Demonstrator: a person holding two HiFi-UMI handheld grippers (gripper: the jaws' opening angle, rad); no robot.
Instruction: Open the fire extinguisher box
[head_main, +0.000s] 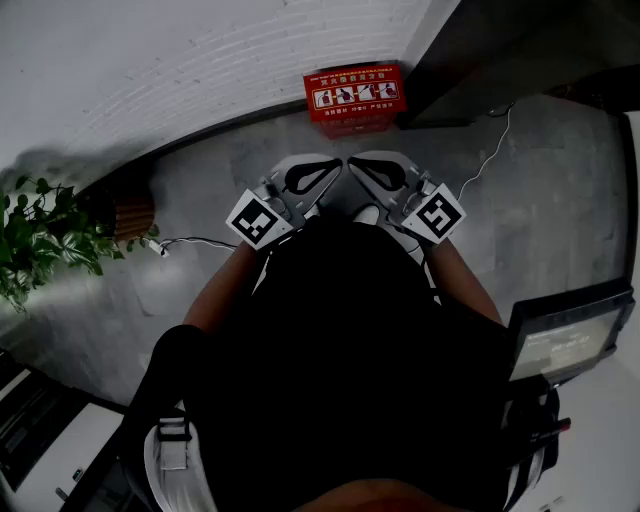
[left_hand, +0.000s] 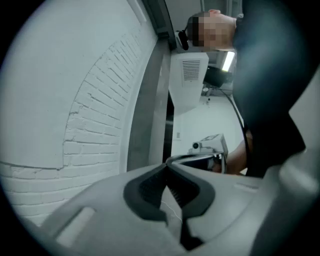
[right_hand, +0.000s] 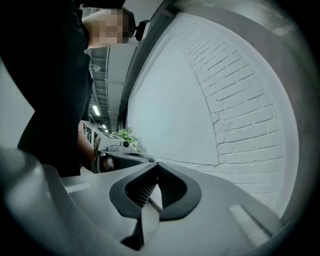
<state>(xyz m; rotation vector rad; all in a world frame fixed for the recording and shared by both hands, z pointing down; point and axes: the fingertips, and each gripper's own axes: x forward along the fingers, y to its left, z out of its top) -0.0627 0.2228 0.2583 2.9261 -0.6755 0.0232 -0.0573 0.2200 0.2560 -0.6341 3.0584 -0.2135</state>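
Place: office-type premises are indicated | Seen: white brick wall (head_main: 200, 60), concrete floor (head_main: 545, 200), potted plant (head_main: 40, 232), fire extinguisher box (head_main: 352, 95), monitor (head_main: 570, 342).

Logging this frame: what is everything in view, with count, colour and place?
fire extinguisher box: one, red, on the floor against the wall, ahead of both grippers
plant: one, green, far left
pot: one, brown, beside the plant
cables: two, white, on the floor, one left, one right
screen: one, dark-framed, lower right
wall: white brick, top
floor: grey
left gripper: one, pale grey, jaws shut, empty
right gripper: one, pale grey, jaws shut, empty
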